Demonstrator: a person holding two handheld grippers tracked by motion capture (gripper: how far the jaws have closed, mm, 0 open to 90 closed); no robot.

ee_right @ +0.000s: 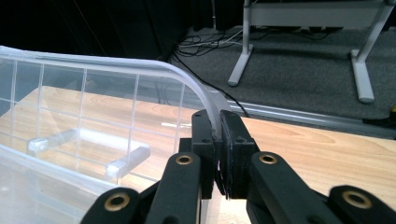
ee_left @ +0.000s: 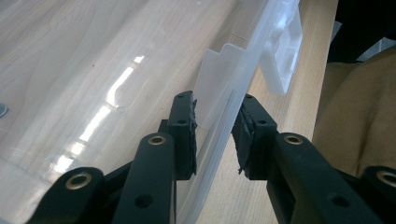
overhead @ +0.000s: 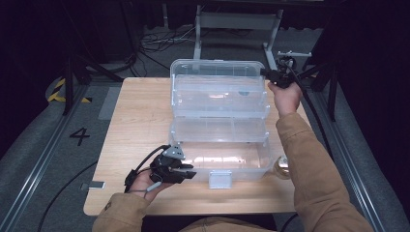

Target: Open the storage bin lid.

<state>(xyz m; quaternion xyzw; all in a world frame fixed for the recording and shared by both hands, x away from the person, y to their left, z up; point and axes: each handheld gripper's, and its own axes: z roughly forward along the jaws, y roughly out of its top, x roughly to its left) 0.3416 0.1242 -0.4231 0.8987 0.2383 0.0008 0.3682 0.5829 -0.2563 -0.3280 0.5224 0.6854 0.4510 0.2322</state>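
A clear plastic toolbox (overhead: 261, 164) stands open on the wooden table, its lid (overhead: 217, 65) raised at the back and its fold-out trays (overhead: 220, 129) spread above the base. At the front left corner, my left gripper (overhead: 191, 173) runs along the front wall (ee_left: 212, 140). Its jaws are closed on the rim, one pad (ee_left: 189, 133) on each side. Over at the back right, my right gripper (overhead: 267, 72) is shut on the lid's curved corner rim (ee_right: 205, 100), and its pads (ee_right: 231, 140) pinch the clear edge.
The box's white latch (overhead: 220, 179) hangs at the middle of the front wall. A small round amber thing (overhead: 283, 166) lies by the box's front right corner. A metal frame (overhead: 237, 24) and cables (overhead: 159, 41) are on the floor behind the table.
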